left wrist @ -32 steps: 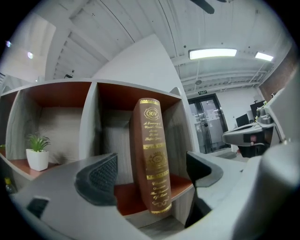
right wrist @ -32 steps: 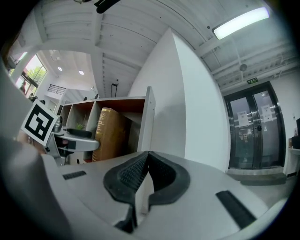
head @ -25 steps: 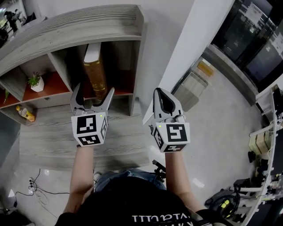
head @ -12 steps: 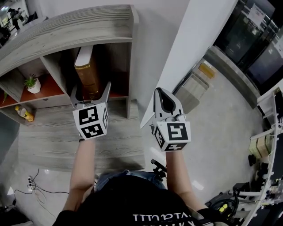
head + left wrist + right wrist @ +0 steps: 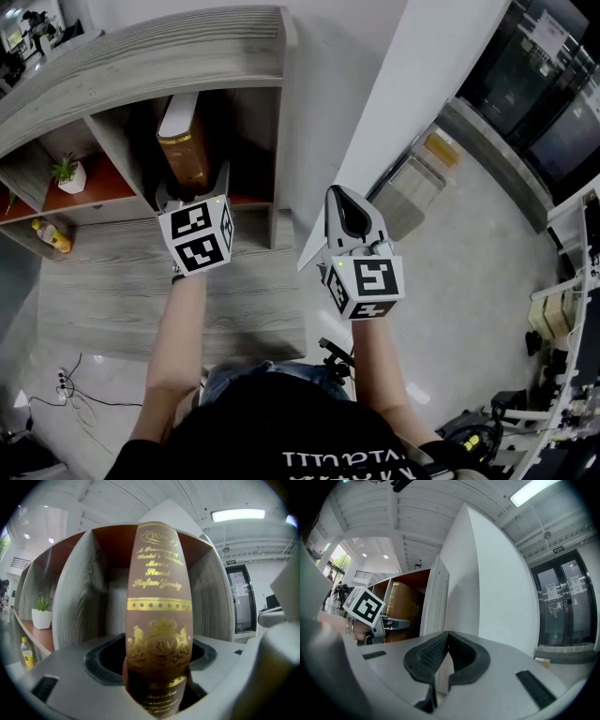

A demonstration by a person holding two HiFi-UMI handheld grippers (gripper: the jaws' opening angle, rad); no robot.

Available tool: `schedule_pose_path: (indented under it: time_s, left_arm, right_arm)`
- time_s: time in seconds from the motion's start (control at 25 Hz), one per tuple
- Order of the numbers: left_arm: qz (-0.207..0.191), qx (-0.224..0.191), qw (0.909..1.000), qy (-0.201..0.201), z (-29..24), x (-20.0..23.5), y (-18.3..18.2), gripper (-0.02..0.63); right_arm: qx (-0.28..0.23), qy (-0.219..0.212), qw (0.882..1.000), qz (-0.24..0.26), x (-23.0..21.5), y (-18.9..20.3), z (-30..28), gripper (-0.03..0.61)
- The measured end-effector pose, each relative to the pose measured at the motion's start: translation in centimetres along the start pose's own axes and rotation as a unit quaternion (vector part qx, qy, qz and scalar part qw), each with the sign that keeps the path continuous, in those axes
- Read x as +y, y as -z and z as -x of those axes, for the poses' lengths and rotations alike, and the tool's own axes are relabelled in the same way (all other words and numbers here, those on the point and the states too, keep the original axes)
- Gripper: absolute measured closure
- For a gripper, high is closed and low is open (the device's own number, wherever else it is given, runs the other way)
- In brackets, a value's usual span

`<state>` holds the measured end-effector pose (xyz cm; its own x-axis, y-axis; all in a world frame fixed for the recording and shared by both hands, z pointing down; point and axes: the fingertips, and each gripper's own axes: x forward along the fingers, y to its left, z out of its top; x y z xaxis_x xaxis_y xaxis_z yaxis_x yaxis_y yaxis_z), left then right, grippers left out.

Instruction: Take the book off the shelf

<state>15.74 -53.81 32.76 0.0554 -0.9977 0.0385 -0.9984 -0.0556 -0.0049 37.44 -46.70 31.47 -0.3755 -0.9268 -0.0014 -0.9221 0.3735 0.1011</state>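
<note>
A thick brown book (image 5: 183, 155) with gold lettering stands upright in the right-hand bay of the grey wooden shelf (image 5: 187, 56); its spine (image 5: 159, 620) fills the left gripper view. My left gripper (image 5: 192, 187) reaches into that bay with one jaw on each side of the spine. Its jaws are closing, and the dark pads (image 5: 105, 656) meet the book's sides. My right gripper (image 5: 336, 197) hangs shut and empty to the right of the shelf, beside its end panel. From the right gripper view (image 5: 443, 641) I see the book (image 5: 401, 606) and the left gripper (image 5: 389, 623) on it.
The bay to the left holds a small potted plant (image 5: 70, 173), and a yellow bottle (image 5: 52, 239) stands lower left. A white pillar (image 5: 403, 103) rises right of the shelf. A low grey wooden top (image 5: 169, 291) lies under my arms. Cables (image 5: 66, 380) trail on the floor.
The left gripper has moved forward into the bay and its wide-open jaws have come in on the book's sides. The right gripper has stayed where it was.
</note>
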Motion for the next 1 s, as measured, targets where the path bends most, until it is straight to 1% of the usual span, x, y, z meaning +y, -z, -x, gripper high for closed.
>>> schedule_pose_path:
  time_s: [0.04, 0.08, 0.12, 0.16, 0.52, 1.0]
  left_arm:
    - [0.001, 0.005, 1.0000, -0.002, -0.2, 0.1, 0.2, 0.270]
    - [-0.001, 0.010, 0.9999, -0.007, -0.3, 0.2, 0.4, 0.299]
    - [-0.004, 0.013, 0.9998, -0.014, -0.3, 0.4, 0.5, 0.357]
    - [-0.007, 0.014, 0.9997, -0.019, -0.2, 0.4, 0.5, 0.373]
    - [-0.015, 0.019, 0.9995, -0.021, 0.5, 0.3, 0.5, 0.381]
    - [-0.011, 0.025, 0.9996, -0.004, 4.3, 1.7, 0.6, 0.382]
  right_arm:
    - [0.000, -0.001, 1.000, 0.000, 0.1, 0.1, 0.0, 0.566]
    - [0.001, -0.002, 1.000, 0.000, 0.2, 0.1, 0.0, 0.566]
    - [0.001, -0.002, 1.000, 0.000, 0.3, 0.1, 0.0, 0.566]
    - [0.001, -0.002, 1.000, 0.000, 0.4, 0.1, 0.1, 0.566]
    - [0.000, -0.003, 1.000, -0.002, 0.9, 0.0, 0.8, 0.566]
    - [-0.001, 0.010, 1.000, -0.003, 3.5, -0.5, 2.5, 0.566]
